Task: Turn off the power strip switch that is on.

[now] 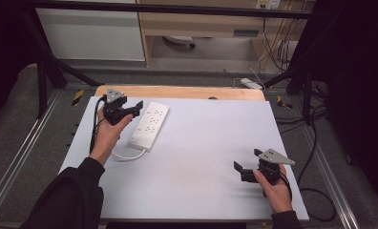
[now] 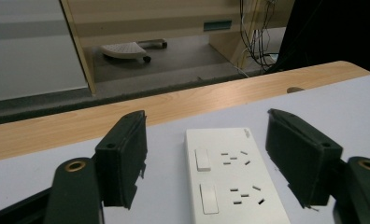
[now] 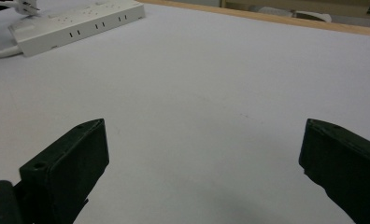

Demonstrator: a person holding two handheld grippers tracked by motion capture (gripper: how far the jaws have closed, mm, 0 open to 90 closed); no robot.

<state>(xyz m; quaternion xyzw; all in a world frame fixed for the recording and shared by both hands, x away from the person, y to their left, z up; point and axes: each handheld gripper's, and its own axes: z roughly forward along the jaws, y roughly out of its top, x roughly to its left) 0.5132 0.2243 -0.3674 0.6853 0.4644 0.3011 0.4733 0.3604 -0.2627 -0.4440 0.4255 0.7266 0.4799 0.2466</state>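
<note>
A white power strip (image 1: pixel 150 125) with several sockets and switches lies on the pale table top (image 1: pixel 201 148) at the back left, and its white cable (image 1: pixel 128 156) curls out at its near end. My left gripper (image 1: pixel 135 109) is at the strip's left side, open. In the left gripper view the strip (image 2: pixel 230 177) lies ahead between the two spread jaws of the left gripper (image 2: pixel 206 123), and neither pad touches it. My right gripper (image 1: pixel 247 159) rests open near the front right with nothing between its jaws. The right gripper view shows the right gripper (image 3: pixel 205 130) over bare table, the strip (image 3: pixel 75 25) far off.
A wooden board edge (image 1: pixel 177 91) runs along the table's back. Behind it are a floor with cables (image 1: pixel 273 47), a white extension block (image 1: pixel 251 83) and shelving. A black frame post (image 1: pixel 43 81) stands at the back left. A white plug (image 3: pixel 26 5) lies by the strip.
</note>
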